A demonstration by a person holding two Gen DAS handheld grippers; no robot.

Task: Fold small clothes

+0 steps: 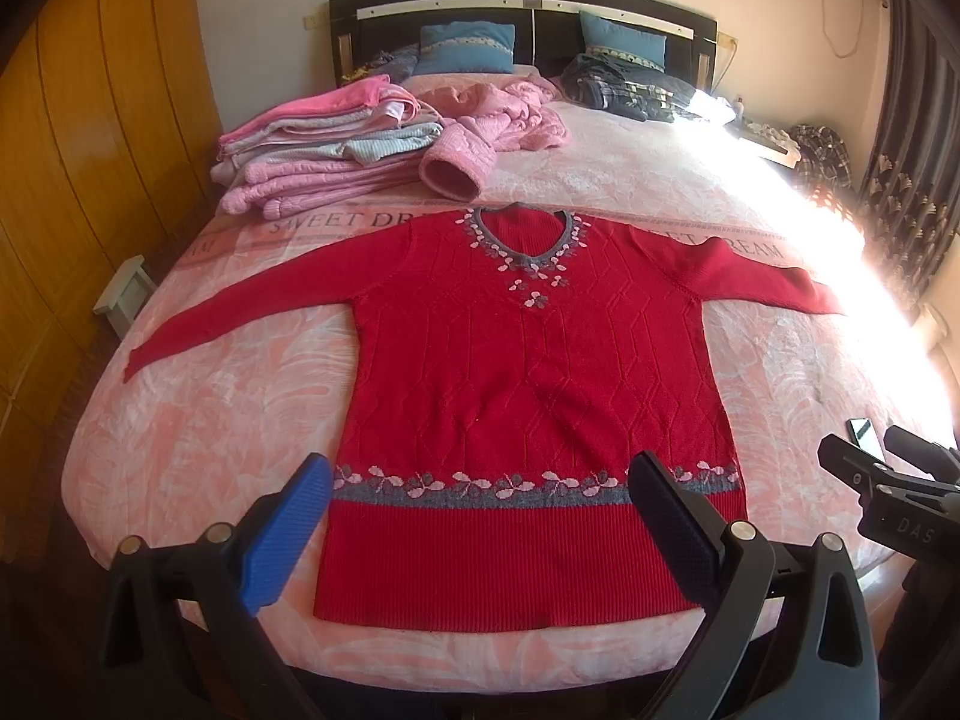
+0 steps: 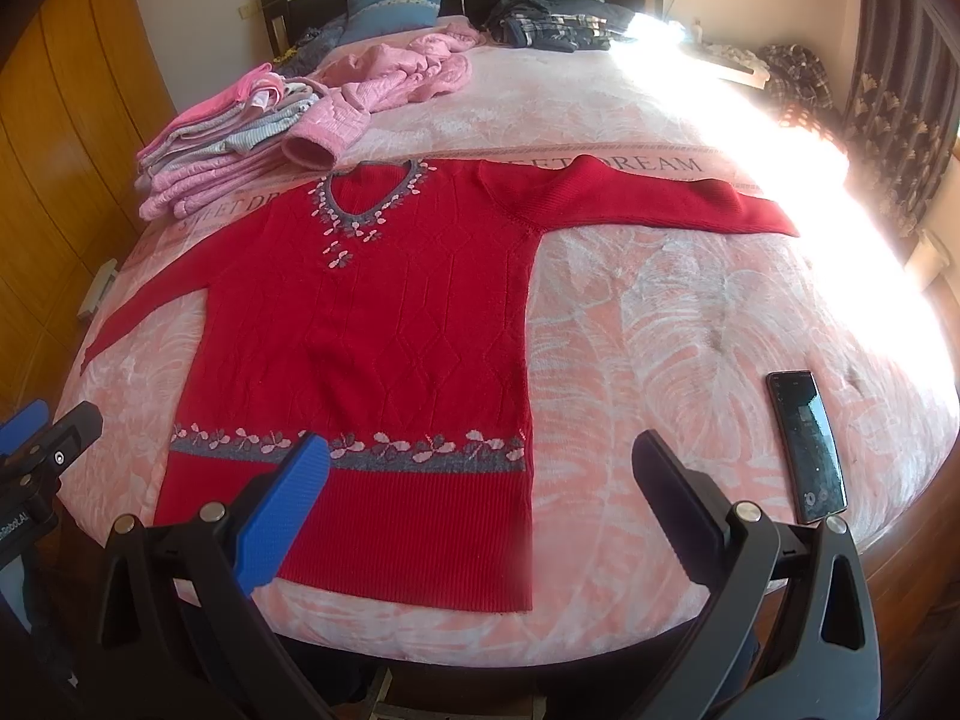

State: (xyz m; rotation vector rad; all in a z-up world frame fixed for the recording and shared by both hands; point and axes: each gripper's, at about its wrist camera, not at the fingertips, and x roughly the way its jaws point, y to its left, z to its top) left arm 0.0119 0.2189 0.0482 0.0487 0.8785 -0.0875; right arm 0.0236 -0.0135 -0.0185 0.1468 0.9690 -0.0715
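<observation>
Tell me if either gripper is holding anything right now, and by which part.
Nothing is held. The left gripper and the right gripper are both open, above the near edge of the bed, and the red sweater lies flat, untouched.

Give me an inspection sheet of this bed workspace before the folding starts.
Surface: bed, pink leaf-print cover.
Job's things: red sweater flat, face up, sleeves spread; folded pile at far left.
Clutter: phone right of sweater; pink jacket, dark clothes near the headboard.
Grippers: left gripper and right gripper open, empty, at the hem end.
Cables: cord on the wall.
Surroundings: wooden wardrobe, curtain.
</observation>
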